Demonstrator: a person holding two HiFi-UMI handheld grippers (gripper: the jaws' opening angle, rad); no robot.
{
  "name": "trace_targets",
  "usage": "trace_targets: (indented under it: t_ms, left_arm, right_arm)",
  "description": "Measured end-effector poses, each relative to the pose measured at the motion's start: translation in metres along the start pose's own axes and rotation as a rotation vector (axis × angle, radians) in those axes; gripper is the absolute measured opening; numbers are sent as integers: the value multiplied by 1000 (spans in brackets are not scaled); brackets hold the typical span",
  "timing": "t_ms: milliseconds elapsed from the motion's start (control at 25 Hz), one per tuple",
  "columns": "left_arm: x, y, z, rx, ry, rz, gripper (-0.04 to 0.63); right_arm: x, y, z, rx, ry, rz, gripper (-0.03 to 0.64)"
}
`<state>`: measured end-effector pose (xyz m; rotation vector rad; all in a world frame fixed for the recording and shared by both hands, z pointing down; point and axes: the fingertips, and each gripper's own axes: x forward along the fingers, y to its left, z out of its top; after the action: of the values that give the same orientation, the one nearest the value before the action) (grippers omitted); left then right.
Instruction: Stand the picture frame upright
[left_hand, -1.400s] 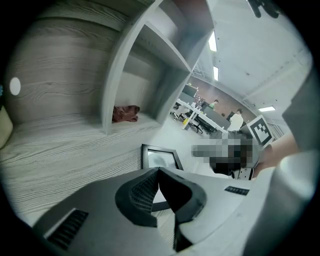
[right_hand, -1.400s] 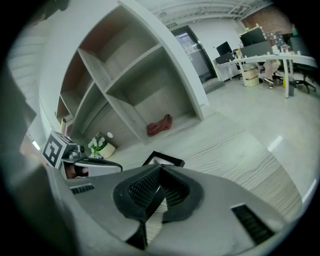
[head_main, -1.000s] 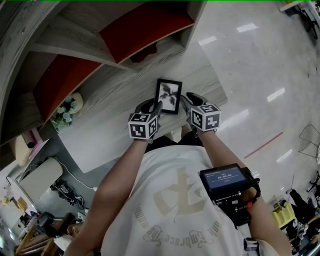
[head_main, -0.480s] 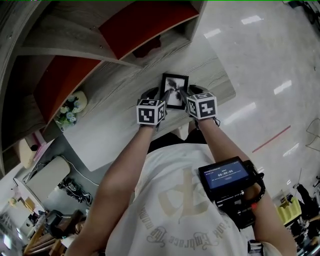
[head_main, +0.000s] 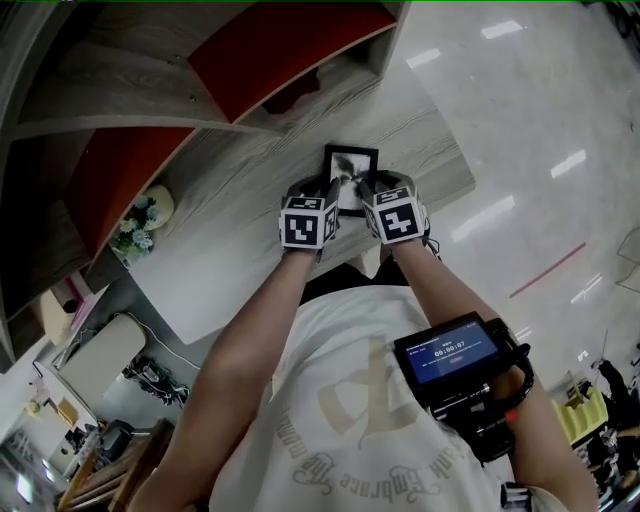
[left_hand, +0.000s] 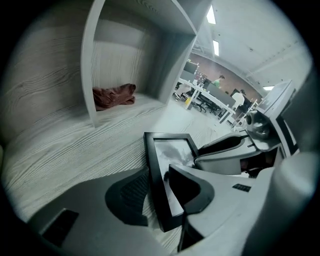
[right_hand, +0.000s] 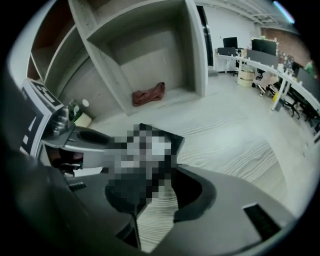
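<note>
In the head view, the two grippers' marker cubes hide the lower part of the picture frame (head_main: 350, 168), which sits at centre top on the bench (head_main: 230, 250). In the right gripper view its face cannot be made out. The frame is black with a grey print. The jaws of the left gripper (head_main: 322, 195) and right gripper (head_main: 370, 192) are closing, each astride one side edge, with the pads not yet pressing.
</note>
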<state>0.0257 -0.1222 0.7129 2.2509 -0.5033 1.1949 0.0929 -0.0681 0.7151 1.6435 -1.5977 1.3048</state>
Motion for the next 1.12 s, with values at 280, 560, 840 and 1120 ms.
trace_targets:
  t_ms: [280,560,840,1120]
  left_arm:
    - [-2,-2,-3,-79,31,-31,133]
    - [-2,3,-5,-155,28,-7,133]
    - [-8,6,-7,-224,-21,-14,120]
    - [-18,13,-19,-282,-57,27,118]
  right_arm:
    - [-3,-2,-1,11,13,39,130]
    - [-1,1,1,25,3,83,117]
    - [-1,6,5,31,-58,186,110]
    - [-2,21,9,-23,-72,233,107]
